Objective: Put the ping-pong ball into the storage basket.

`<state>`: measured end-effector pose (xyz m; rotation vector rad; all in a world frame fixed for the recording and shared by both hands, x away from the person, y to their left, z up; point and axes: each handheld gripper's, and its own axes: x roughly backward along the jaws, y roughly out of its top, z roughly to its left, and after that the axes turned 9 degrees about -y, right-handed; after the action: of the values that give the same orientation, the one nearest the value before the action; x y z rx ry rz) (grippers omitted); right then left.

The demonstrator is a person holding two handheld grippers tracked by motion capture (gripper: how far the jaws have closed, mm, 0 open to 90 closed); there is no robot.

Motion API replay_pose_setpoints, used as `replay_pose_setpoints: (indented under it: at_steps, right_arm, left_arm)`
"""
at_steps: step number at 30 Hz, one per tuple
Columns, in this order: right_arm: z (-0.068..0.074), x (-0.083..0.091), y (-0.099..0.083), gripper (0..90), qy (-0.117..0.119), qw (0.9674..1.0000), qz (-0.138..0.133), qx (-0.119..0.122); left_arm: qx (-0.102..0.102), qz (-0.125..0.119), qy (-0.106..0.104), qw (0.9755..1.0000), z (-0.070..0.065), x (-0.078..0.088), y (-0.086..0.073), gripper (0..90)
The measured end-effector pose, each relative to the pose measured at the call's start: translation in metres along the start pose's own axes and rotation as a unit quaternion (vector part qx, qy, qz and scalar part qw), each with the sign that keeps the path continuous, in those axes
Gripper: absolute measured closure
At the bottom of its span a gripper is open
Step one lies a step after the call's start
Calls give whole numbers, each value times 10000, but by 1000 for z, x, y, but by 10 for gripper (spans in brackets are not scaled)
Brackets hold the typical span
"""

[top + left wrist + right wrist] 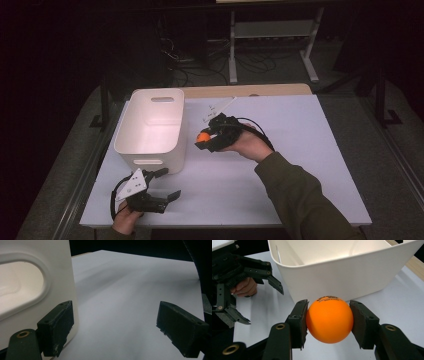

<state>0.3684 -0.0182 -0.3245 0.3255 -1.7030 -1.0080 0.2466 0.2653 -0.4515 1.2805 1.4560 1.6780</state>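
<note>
An orange ball (pixel 329 319) with small black print sits clamped between the two black pads of my right gripper (pixel 329 322). In the high view that ball (pixel 202 136) hangs just right of the white bin (pixel 150 125), with my right gripper (pixel 206 139) pointing left toward the bin's wall. My left gripper (pixel 165 184) rests near the table's front left, in front of the bin, jaws spread wide. In the left gripper view its pads (pixel 58 327) frame bare table, the bin's handle end (pixel 30 285) close at the left. From the right gripper view, the left gripper (pixel 262 300) stands open.
The white table sheet (pixel 280 165) covers most of the tabletop. A small white plate-like part (pixel 215 111) lies behind the right gripper. The bin's inside (pixel 324 250) looks bare. A sleeve (pixel 305 200) comes in from the lower right. Cables and a white frame (pixel 272 45) lie beyond the table.
</note>
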Motion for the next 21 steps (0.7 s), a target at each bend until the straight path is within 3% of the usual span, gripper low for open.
replay_pose_setpoints:
  at_steps: [21]
  right_arm:
    - [2, -6, 25, 495, 6, 9999, -32, 168]
  left_arm:
    - [-20, -4, -1, 10000, 0, 0, 0, 140]
